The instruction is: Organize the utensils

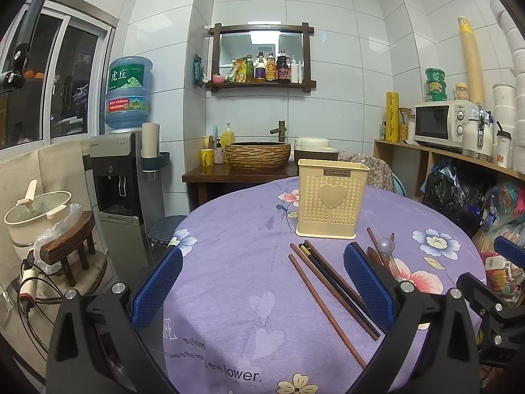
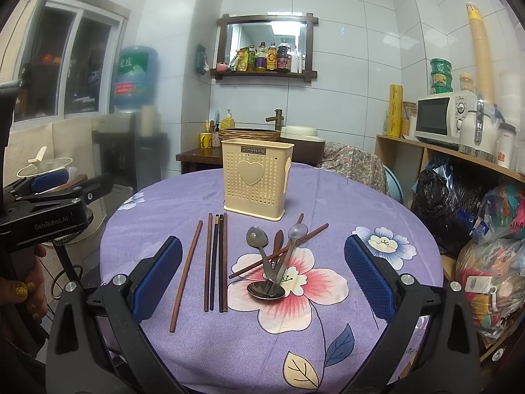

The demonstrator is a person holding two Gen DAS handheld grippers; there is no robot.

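Observation:
A cream perforated utensil holder (image 1: pixel 329 202) with a heart stands upright on the round purple floral tablecloth (image 1: pixel 236 262); it also shows in the right wrist view (image 2: pixel 256 180). Several brown and black chopsticks (image 2: pixel 215 262) lie side by side in front of it, seen too in the left wrist view (image 1: pixel 328 285). A pile of metal spoons (image 2: pixel 272 262) with crossed chopsticks lies to their right. My left gripper (image 1: pixel 262 279) is open and empty above the table, left of the chopsticks. My right gripper (image 2: pixel 262 275) is open and empty, hovering near the chopsticks and spoons.
A wooden counter with a basin sink (image 1: pixel 257 154) stands behind the table. A water dispenser (image 1: pixel 121 170) is at the left, a shelf with a microwave (image 2: pixel 443 120) and bags (image 2: pixel 492 246) at the right. The left gripper's body (image 2: pixel 49 203) shows at the left edge.

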